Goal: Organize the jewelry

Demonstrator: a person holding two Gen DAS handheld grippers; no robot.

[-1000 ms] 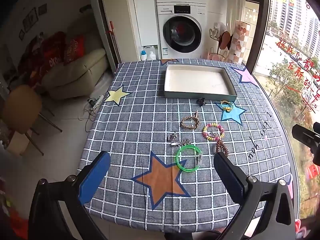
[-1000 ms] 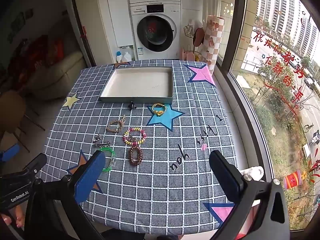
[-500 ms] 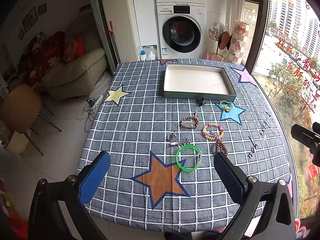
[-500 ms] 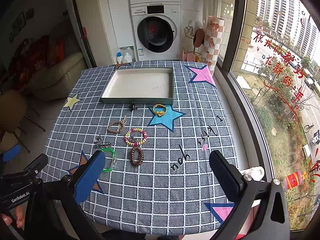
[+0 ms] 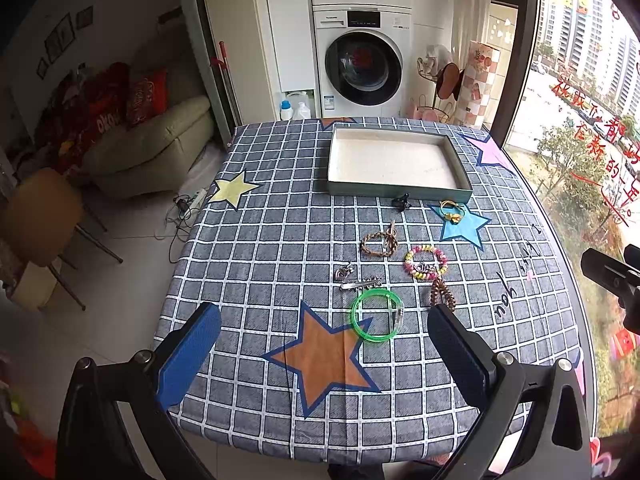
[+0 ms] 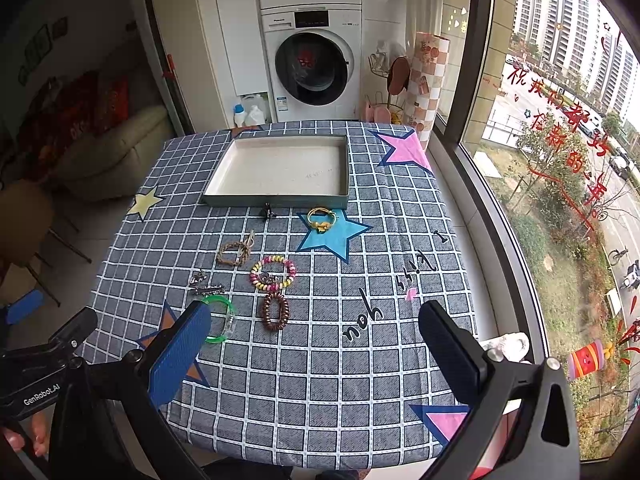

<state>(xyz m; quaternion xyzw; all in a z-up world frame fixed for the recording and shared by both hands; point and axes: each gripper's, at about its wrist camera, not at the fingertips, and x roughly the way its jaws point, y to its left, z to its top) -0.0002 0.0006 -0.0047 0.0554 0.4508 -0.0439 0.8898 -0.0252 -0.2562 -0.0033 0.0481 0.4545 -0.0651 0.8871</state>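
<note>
The jewelry lies loose on the bench (image 5: pixel 248 248), in a scatter running from its middle toward the near edge. No piece is in the tray (image 5: pixel 394 190), which sits empty toward the far edge. The green bangle (image 5: pixel 376 314) lies nearest the near edge, with a silver hair clip (image 5: pixel 361 283) and a small silver charm (image 5: pixel 344 273) just beyond it. A brown coil tie (image 6: pixel 275 311) sits beside the bangle, touching or nearly touching the beaded bracelet (image 5: pixel 425 262). Further on are the braided bracelet (image 5: pixel 379 242), the yellow piece (image 5: pixel 452 211) on the blue star, and a small dark clip (image 5: pixel 401 202) just beside the tray's near wall.

Risks, as judged:
- The pieces are small, flat and close together; closing on one may catch or drag its neighbour, notably coil tie and beaded bracelet, or clip and charm.
- The cloth may bunch if fingers press down to get under the flat clip, shifting other items.
- The rigid, smooth bangle may slip or flip if pinched at its rim.
- The dark clip's closeness to the tray wall leaves little room for approach.

The left gripper (image 5: pixel 324 352) hovers over the near edge, fingers (image 5: pixel 188 354) spread wide, holding and touching nothing. The right gripper (image 6: pixel 314 352) is likewise wide apart, empty, clear of the bench surface.
</note>
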